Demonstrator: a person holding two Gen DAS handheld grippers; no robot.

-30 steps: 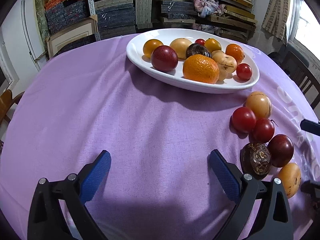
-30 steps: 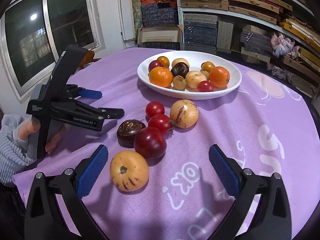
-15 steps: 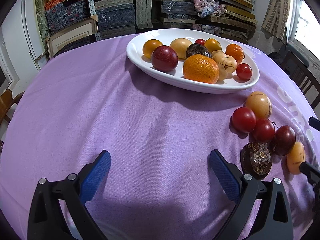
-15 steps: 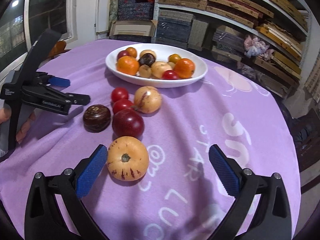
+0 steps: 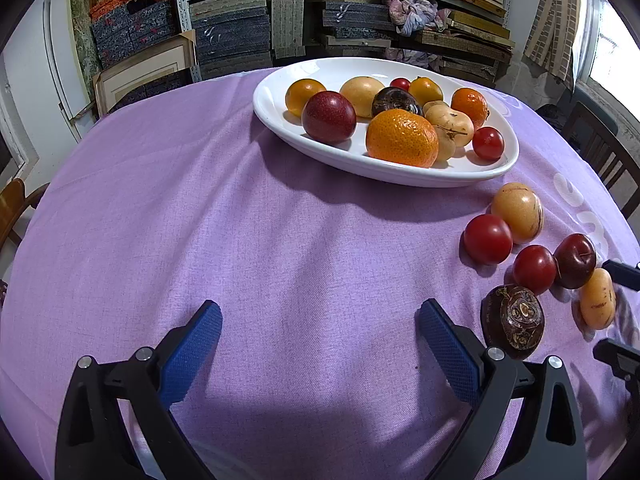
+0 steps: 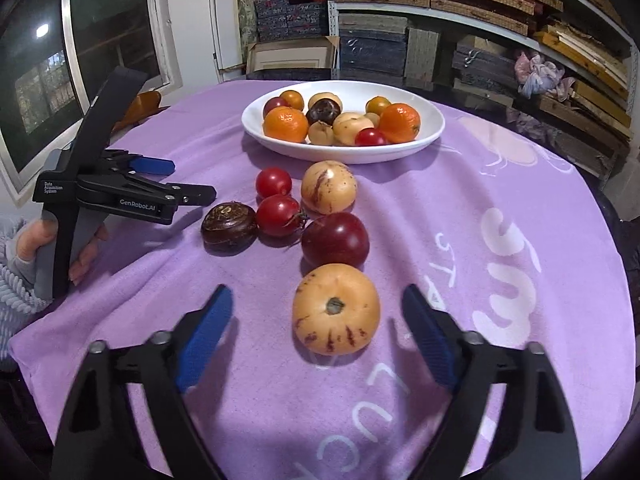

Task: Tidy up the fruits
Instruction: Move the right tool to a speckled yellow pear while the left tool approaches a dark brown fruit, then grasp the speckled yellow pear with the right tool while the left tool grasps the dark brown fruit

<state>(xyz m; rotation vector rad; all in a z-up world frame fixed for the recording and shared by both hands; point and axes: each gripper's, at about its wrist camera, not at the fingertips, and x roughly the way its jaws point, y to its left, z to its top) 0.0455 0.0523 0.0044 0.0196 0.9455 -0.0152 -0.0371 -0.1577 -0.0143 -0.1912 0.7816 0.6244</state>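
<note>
A yellow striped fruit (image 6: 336,308) lies on the purple cloth between the blue pads of my right gripper (image 6: 316,294). The jaws are closing and the pads stand clear of its sides. Beyond it lie a dark red fruit (image 6: 335,240), two red tomatoes (image 6: 278,216), a brown-black fruit (image 6: 228,226) and a second yellow fruit (image 6: 328,188). The white oval plate (image 6: 344,156) behind holds several oranges, tomatoes and other fruits. My left gripper (image 5: 320,307) stands open over bare cloth, left of the brown-black fruit (image 5: 514,322). The plate (image 5: 400,178) sits far ahead of it.
A person's hand in a grey sleeve (image 6: 20,280) holds the left gripper at the table's left edge. Shelves of stacked boxes (image 6: 380,44) stand behind the round table. A dark chair (image 5: 600,156) stands at the right, a wooden one (image 5: 12,208) at the left.
My right gripper swung round and came in over the yellow striped fruit, so the fruit now lies between narrower jaws. The left gripper has stayed put.
</note>
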